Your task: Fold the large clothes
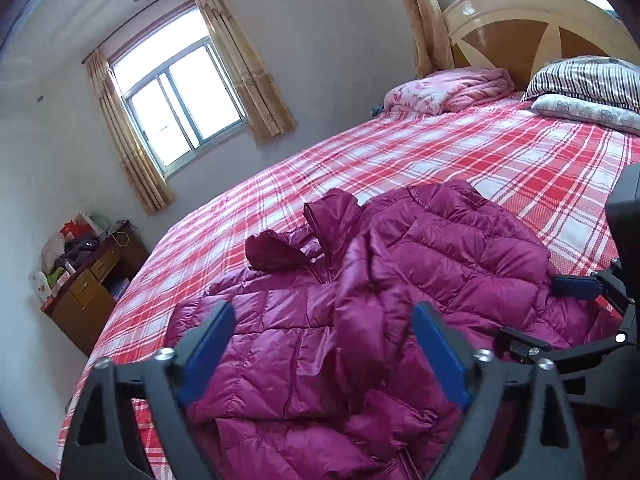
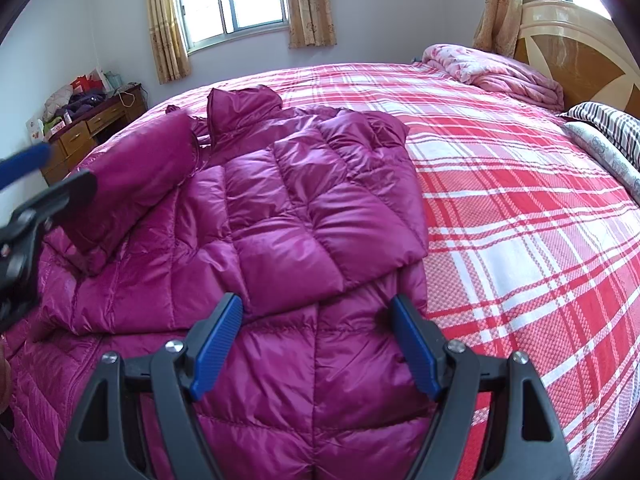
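A magenta quilted down jacket (image 1: 360, 304) lies on the red plaid bed (image 1: 460, 160), collar toward the far side, with its side panel and a sleeve folded over its middle. In the right wrist view the jacket (image 2: 260, 220) fills the near left of the bed (image 2: 520, 220). My left gripper (image 1: 324, 316) is open and empty just above the jacket's near part. My right gripper (image 2: 316, 312) is open and empty above the lower hem area. The right gripper's finger (image 1: 572, 285) shows at the right edge of the left wrist view; the left gripper's finger (image 2: 28, 164) shows at the left edge of the right wrist view.
A folded pink quilt (image 1: 448, 90) and striped pillows (image 1: 588, 80) lie by the wooden headboard (image 1: 532, 28). A cluttered wooden desk (image 1: 92, 284) stands by the wall under a curtained window (image 1: 180, 108). Bare plaid sheet stretches right of the jacket.
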